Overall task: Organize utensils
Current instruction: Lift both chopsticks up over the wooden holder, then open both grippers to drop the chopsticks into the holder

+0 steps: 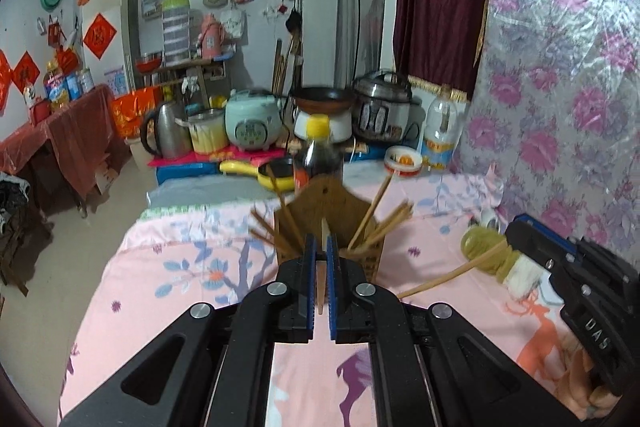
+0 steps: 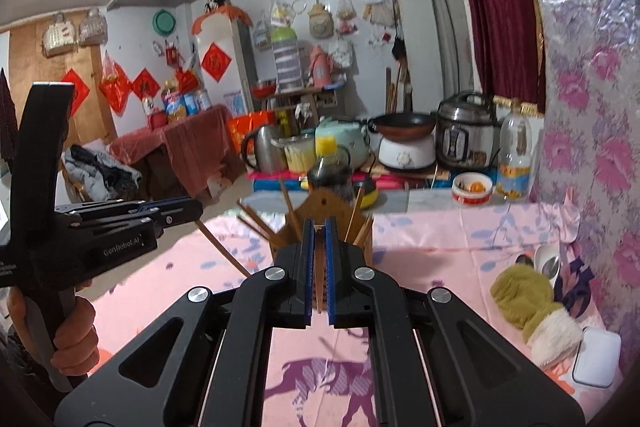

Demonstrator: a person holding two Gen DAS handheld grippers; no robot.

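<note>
Left gripper (image 1: 321, 247): lower centre of left wrist view; blue pads nearly together, clamped on one pale chopstick (image 1: 321, 267). Its tip shows above the pads, its lower end between the jaw bases; the middle is hidden.

Left gripper, other view (image 2: 188, 209): mid-left of right wrist view, seen side-on with a chopstick (image 2: 224, 247) slanting down-right from it. The hand (image 2: 74, 335) on its handle is partly cut off by the frame edge.

Chopstick holder (image 1: 332, 205): wooden, centre of frame, standing on the pink floral cloth (image 1: 168, 267); its lower front is hidden behind the gripper. Sticks fan out of it, blurred; count unreadable.

Soy sauce bottle (image 1: 318, 155): yellow cap, directly behind the holder, lower part hidden.

Right gripper (image 2: 319, 247): lower centre of right wrist view; pads clenched on a brown chopstick (image 2: 319, 287), mostly hidden between them.

Right gripper, other view (image 1: 568, 263): lower right of left wrist view, fingertips hidden behind an olive mitten (image 1: 486, 247); a curved pale stick (image 1: 452, 275) runs leftward from there.

Spoons (image 2: 546, 265): right edge, beyond the mitten, partly hidden.
</note>
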